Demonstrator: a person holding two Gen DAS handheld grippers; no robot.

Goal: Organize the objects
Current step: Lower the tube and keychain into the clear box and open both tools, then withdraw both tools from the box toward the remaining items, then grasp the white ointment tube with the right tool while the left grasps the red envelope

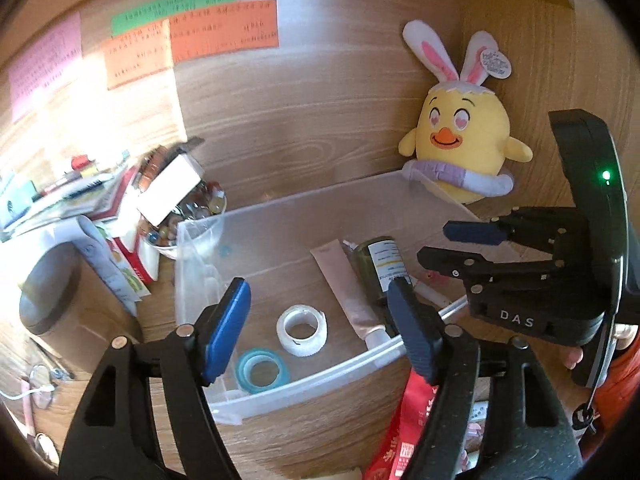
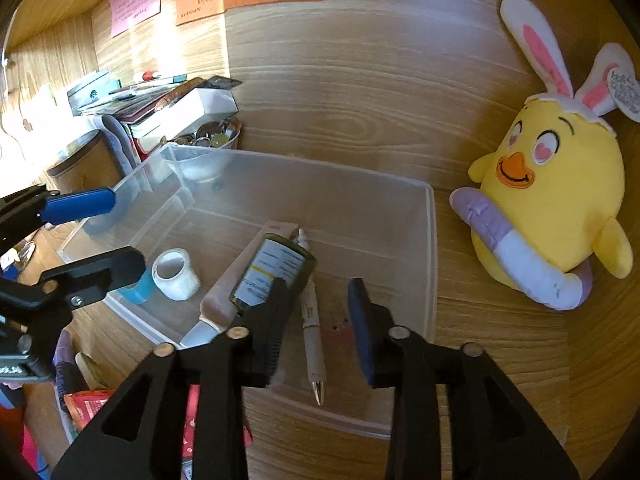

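Note:
A clear plastic bin (image 1: 304,380) (image 2: 430,240) sits on the wooden desk. Inside it lie a white tape roll (image 1: 302,330) (image 2: 176,274), a blue tape roll (image 1: 260,368) (image 2: 138,288), a pink tube (image 1: 348,284) (image 2: 222,300), a dark green bottle (image 1: 380,268) (image 2: 276,272) and a white pen (image 2: 310,320) (image 1: 432,296). My left gripper (image 1: 320,332) (image 2: 92,236) is open above the bin's near left part, with the white roll lying free below its fingers. Over the bin's right part, my right gripper (image 2: 316,320) (image 1: 460,246) stands open; the pen lies between its fingers, untouched.
A yellow plush chick (image 1: 464,136) (image 2: 560,200) leans on the wall to the bin's right. Left of the bin are a bowl of small round items (image 1: 180,216), stacked books (image 2: 168,108) and a round canister (image 1: 48,288). A red packet (image 1: 404,436) lies in front of the bin.

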